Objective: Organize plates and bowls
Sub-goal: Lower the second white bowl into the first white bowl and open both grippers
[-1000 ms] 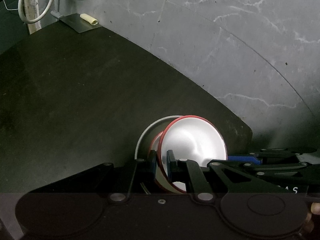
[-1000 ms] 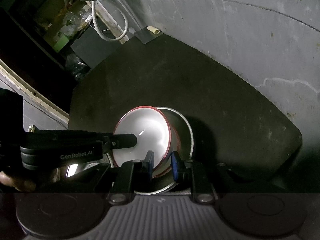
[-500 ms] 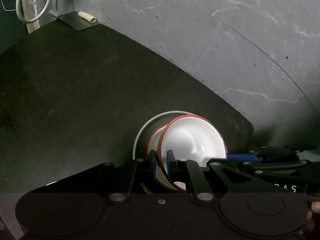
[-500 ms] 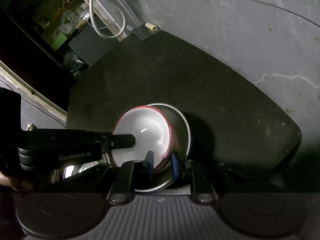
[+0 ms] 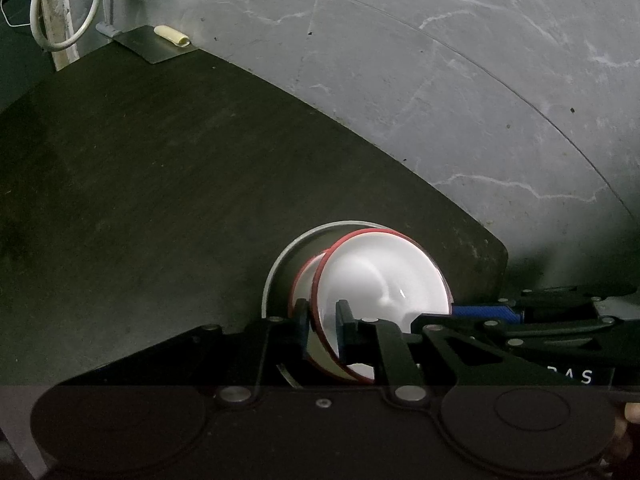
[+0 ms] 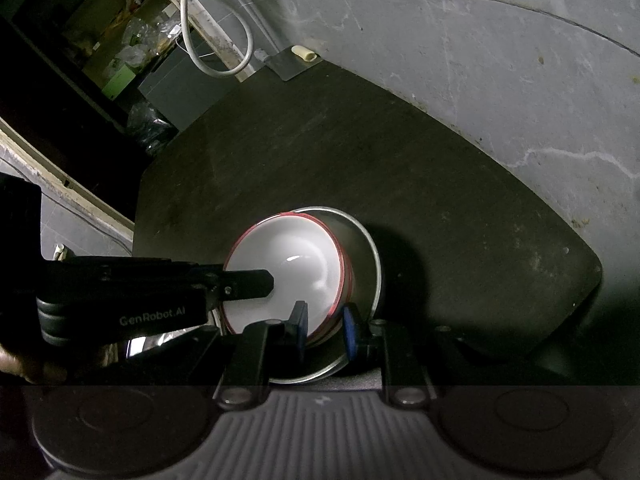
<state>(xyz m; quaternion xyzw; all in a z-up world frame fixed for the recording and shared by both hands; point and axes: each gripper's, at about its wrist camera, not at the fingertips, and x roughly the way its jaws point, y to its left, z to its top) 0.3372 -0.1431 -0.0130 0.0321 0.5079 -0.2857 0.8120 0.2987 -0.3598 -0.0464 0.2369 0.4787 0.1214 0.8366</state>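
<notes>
Two nested white bowls with red rims (image 5: 380, 276) sit inside a wider steel bowl (image 5: 280, 256) on the dark table. My left gripper (image 5: 323, 322) is shut on the near rim of the white bowls. My right gripper (image 6: 324, 320) grips the opposite rim of the same white bowls (image 6: 288, 264), with the steel bowl (image 6: 368, 248) beneath them. Each gripper shows in the other's view: the right gripper (image 5: 452, 312) enters from the right, the left gripper (image 6: 272, 280) from the left. The bowls stand tilted in the steel bowl.
The dark table (image 5: 160, 184) ends at a rounded corner near the bowls, beside a grey marbled wall (image 5: 440, 80). A metal plate with a small cream roll (image 5: 170, 35) lies at the far table corner. A white cable (image 6: 216, 40) hangs there. Cluttered shelves (image 6: 100, 48) lie left.
The white bowls have sunk lower and tilted flatter into the steel bowl, both grippers moving down with them. Both grips are unchanged.
</notes>
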